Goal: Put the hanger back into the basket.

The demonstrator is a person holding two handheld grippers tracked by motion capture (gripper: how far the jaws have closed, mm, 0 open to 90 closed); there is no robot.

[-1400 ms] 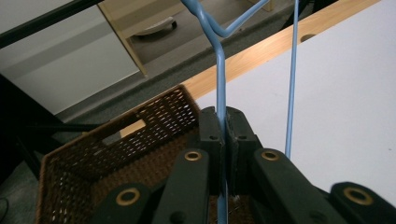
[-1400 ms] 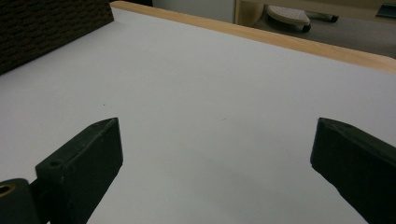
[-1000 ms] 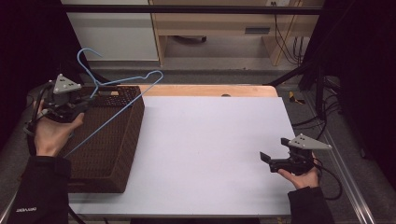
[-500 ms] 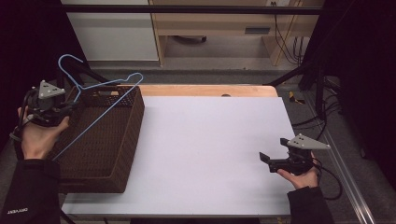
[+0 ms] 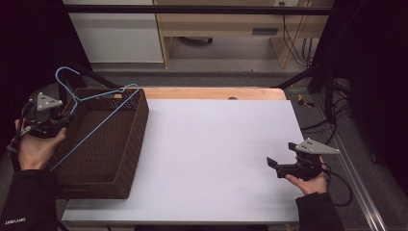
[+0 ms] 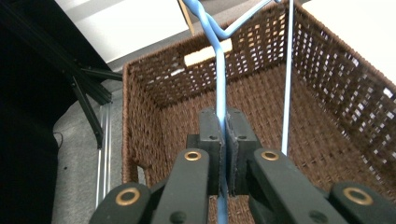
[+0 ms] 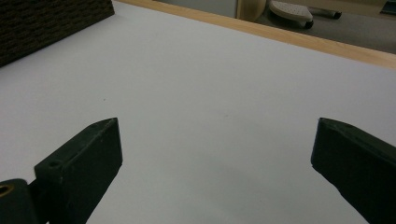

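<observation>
The blue wire hanger [image 5: 91, 113] hangs tilted over the brown wicker basket [image 5: 126, 144] at the counter's [image 5: 216, 159] left edge, its hook rising above the basket's far left corner and its long wire slanting down toward the near left side; we see our left claw [image 6: 223, 140] clamped tight on one of its wires, held over the basket's inside. Our right claw [image 7: 215, 154] rests in the hand near the counter's near right corner, its jaws spread wide with nothing but bare white surface between them.
</observation>
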